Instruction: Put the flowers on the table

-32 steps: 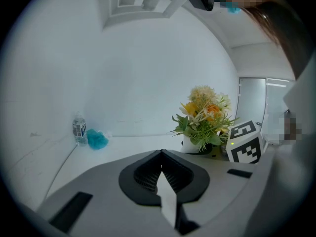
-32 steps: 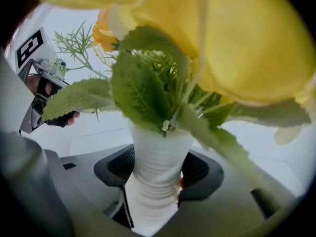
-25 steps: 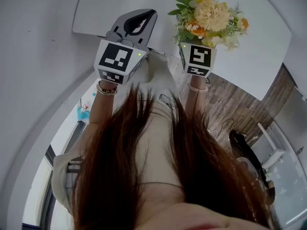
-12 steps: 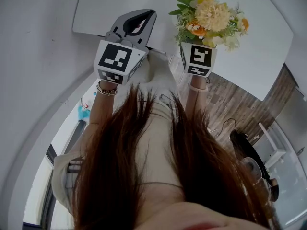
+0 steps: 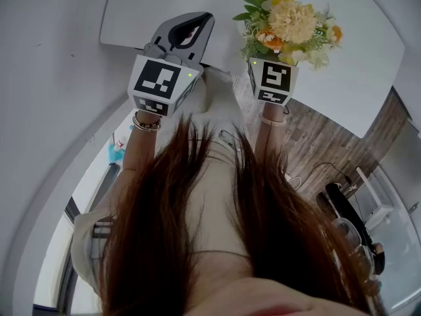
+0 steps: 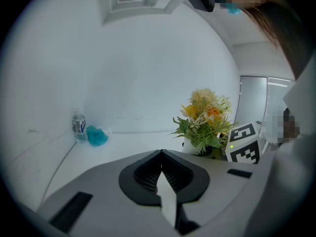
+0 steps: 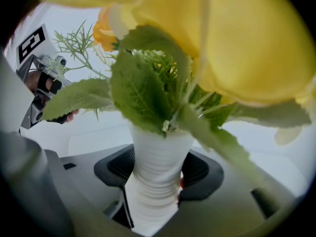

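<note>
Hovering over the white table [image 5: 355, 78], far side, the flowers [image 5: 289, 25] have barely shifted: their white vase [image 7: 155, 157] stays clamped in the right tool [image 7: 157, 196], not yet set down. The left tool [image 6: 161, 179] is closed on nothing.

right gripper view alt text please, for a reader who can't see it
A white ribbed vase stands clamped in the right hand-held gripper. Above it, green leaves and a big blurred yellow bloom fill the frame.

the flowers [image 5: 289, 22] are yellow, orange and cream with green leaves [image 7: 138, 90], in a ribbed white vase [image 7: 157, 174].
</note>
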### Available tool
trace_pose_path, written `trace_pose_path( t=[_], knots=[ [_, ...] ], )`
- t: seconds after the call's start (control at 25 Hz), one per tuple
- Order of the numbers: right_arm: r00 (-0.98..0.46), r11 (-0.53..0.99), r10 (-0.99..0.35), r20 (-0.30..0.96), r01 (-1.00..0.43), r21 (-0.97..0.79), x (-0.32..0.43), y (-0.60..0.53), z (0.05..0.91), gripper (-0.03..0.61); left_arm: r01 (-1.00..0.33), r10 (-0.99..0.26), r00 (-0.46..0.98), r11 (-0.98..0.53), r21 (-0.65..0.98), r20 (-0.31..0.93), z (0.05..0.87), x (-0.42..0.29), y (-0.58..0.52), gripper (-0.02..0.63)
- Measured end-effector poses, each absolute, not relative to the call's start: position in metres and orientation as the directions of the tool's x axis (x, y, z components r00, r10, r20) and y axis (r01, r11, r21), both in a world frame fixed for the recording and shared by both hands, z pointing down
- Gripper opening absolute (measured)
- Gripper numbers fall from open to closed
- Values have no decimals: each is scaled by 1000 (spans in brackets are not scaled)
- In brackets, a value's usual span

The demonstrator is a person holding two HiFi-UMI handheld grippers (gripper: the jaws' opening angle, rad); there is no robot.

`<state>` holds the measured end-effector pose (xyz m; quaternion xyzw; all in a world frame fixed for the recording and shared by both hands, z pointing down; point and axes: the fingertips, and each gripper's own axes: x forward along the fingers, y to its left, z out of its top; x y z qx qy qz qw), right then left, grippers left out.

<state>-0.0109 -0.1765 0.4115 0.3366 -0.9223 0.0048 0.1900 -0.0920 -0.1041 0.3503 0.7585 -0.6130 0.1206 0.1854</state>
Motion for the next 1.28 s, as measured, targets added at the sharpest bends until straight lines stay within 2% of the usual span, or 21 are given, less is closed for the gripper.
trace_pose_path(
  t=[1.28],
  knots=[
    [-712,782,-612,345,-609,131,-12,-177,419,287,-976,-886,215,-177,129,411,351,-91,-111,2]
  ],
)
